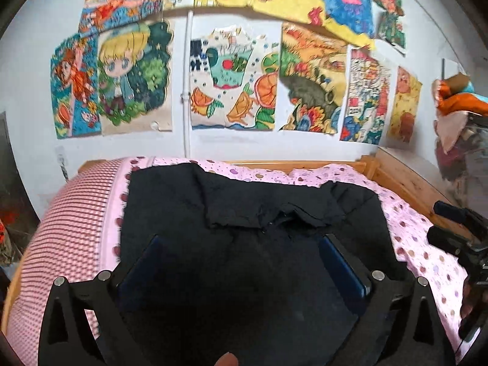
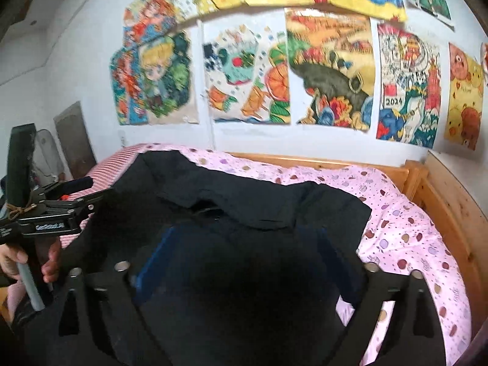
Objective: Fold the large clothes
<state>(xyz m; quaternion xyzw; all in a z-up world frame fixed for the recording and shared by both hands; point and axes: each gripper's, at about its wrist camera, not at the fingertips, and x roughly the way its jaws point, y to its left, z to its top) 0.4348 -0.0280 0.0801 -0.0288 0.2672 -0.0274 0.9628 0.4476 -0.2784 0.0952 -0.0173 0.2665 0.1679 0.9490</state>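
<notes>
A large black garment (image 1: 250, 201) lies spread on the bed's pink dotted sheet (image 1: 411, 231), its far edge folded back in a rumpled flap. In the left wrist view my left gripper (image 1: 244, 241) hangs above the cloth with its blue pads wide apart and nothing between them. The right wrist view shows the same black garment (image 2: 231, 201) and my right gripper (image 2: 244, 238) standing open over it, blue pads apart, gripping nothing. The other gripper's black body (image 2: 55, 210), held by a hand (image 2: 50, 262), shows at the left edge of the right wrist view.
A red-striped pillow (image 1: 67, 231) lies at the bed's left. The wooden bed frame (image 2: 439, 201) runs along the back and right. Colourful drawings (image 1: 231, 82) cover the white wall behind. A pile of orange and mixed items (image 1: 457, 113) sits at the far right.
</notes>
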